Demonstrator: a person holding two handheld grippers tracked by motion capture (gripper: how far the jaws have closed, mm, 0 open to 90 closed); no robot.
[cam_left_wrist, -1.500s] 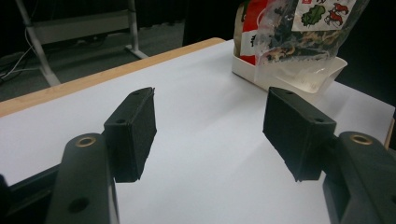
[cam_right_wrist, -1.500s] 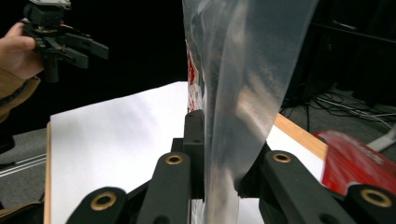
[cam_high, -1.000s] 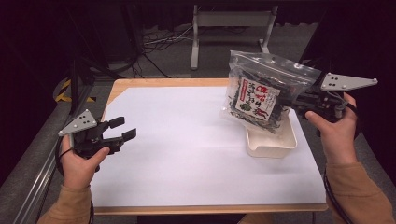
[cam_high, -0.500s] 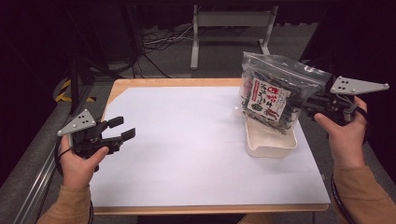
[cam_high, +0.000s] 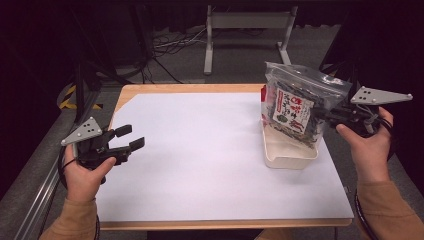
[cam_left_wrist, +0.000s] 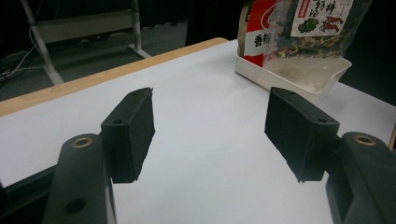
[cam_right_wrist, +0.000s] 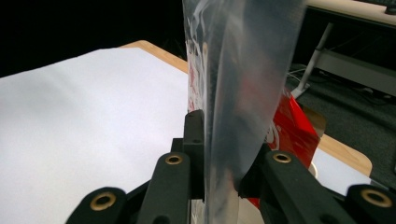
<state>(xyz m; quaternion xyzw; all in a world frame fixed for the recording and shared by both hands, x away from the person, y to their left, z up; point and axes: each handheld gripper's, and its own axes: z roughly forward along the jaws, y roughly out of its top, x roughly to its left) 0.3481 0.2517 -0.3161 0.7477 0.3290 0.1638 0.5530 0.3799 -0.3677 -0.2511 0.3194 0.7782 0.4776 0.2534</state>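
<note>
Lab or studio recording setup: dark surroundings, white-covered wooden table (cam_high: 150, 95), floor cables (cam_high: 165, 45), metal stand (cam_high: 247, 22).

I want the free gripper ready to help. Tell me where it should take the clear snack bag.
Grip the clear snack bag by its flat top edge, coming from the table's open left side. The left gripper is open; the right gripper already pinches the bag's right edge, above the white tray.

clear bag (cam_right_wrist: 233, 93) blurred, top cut off, print (cam_high: 292, 107) unreadable
</note>
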